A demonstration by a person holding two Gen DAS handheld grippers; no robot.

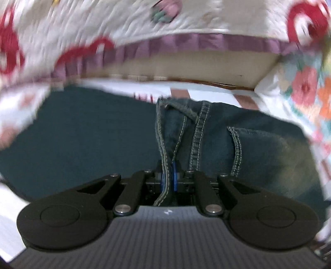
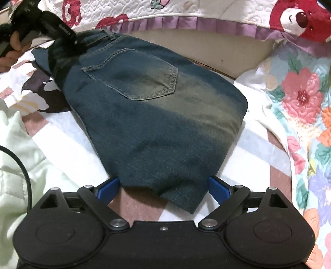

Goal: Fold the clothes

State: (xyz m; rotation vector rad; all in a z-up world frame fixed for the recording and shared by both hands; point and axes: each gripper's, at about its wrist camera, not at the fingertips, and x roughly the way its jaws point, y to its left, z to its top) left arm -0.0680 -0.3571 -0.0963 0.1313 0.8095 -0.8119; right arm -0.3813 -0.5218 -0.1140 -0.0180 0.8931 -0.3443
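Folded jeans (image 2: 157, 115) on the bed, one gripper pinching them.

The left gripper (image 1: 168, 180) is clamped on a stitched denim seam; the right gripper (image 2: 163, 186) stands spread wide, straddling the jeans' near corner on the striped bedsheet (image 2: 258, 144), below the frilled quilt (image 2: 186, 12).

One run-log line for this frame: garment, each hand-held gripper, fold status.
garment: jeans folded on bed | left hand-held gripper: shut on jeans at waistband | right hand-held gripper: open, straddling near edge | status: fold in progress
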